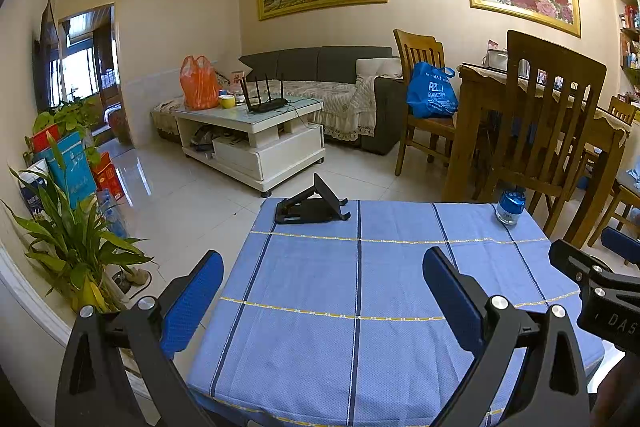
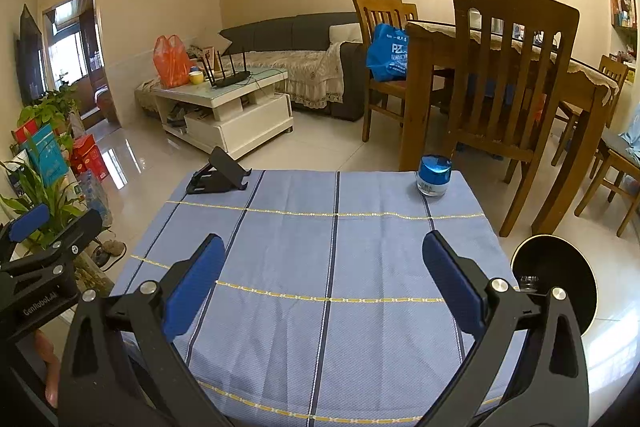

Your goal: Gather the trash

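Observation:
A small table with a blue checked cloth (image 1: 360, 287) (image 2: 332, 267) fills the foreground. A small jar with a shiny blue lid (image 1: 511, 207) (image 2: 434, 175) stands at its far right corner. A black bin with a dark round opening (image 2: 556, 279) stands on the floor right of the table. My left gripper (image 1: 323, 291) is open and empty above the near part of the cloth. My right gripper (image 2: 324, 279) is open and empty, also above the near cloth. The right gripper shows at the right edge of the left wrist view (image 1: 600, 291).
A black folding phone stand (image 1: 310, 207) (image 2: 218, 175) sits at the table's far left corner. Wooden chairs (image 2: 512, 99) and a dining table (image 1: 540, 107) stand behind on the right. A white coffee table (image 1: 256, 131) and potted plants (image 1: 76, 239) are on the left.

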A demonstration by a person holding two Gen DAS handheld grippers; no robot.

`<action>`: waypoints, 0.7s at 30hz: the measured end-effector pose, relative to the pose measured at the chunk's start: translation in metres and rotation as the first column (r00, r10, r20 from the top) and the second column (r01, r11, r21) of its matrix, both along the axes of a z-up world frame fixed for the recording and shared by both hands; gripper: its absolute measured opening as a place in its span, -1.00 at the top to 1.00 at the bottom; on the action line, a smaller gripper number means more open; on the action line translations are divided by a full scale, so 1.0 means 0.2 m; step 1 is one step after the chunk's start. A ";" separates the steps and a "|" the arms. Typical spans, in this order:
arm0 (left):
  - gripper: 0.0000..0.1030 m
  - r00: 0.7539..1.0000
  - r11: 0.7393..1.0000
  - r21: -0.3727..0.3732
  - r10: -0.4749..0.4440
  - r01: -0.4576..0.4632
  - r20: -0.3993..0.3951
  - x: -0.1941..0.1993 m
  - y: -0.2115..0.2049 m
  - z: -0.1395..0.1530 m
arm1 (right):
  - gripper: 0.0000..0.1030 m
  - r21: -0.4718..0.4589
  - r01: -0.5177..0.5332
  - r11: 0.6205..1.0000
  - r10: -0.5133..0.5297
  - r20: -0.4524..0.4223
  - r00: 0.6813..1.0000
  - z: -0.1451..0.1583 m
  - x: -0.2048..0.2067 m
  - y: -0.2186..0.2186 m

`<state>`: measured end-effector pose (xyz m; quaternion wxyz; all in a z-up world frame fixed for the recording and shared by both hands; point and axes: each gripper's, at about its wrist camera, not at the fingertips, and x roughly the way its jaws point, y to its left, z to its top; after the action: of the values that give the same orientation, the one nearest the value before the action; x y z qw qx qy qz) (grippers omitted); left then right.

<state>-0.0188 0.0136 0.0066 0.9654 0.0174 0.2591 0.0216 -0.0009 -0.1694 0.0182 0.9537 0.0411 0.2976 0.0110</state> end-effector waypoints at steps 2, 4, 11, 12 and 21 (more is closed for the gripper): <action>-0.87 1.000 1.000 0.000 -0.001 0.001 -0.002 0.00 0.00 0.00 | -0.89 0.005 -0.004 1.000 0.004 -0.002 1.000 0.00 0.00 0.00; -0.87 1.000 1.000 0.000 -0.002 0.002 -0.003 0.00 0.00 0.00 | -0.89 0.007 -0.004 1.000 0.004 -0.005 1.000 -0.01 0.01 -0.01; -0.87 1.000 1.000 0.001 -0.003 0.003 -0.003 0.00 0.01 0.00 | -0.89 0.011 -0.007 1.000 0.007 -0.008 1.000 -0.02 0.01 -0.01; -0.87 1.000 1.000 0.001 -0.002 0.002 -0.004 0.00 0.00 0.00 | -0.89 0.011 -0.007 1.000 0.007 -0.008 1.000 -0.02 0.01 -0.01; -0.87 1.000 1.000 0.000 -0.003 0.003 -0.003 0.00 0.01 0.00 | -0.89 0.017 -0.009 1.000 0.009 -0.012 1.000 -0.03 0.01 -0.01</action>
<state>-0.0184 0.0147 0.0062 0.9650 0.0180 0.2607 0.0203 0.0008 -0.1711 0.0130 0.9516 0.0478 0.3032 0.0175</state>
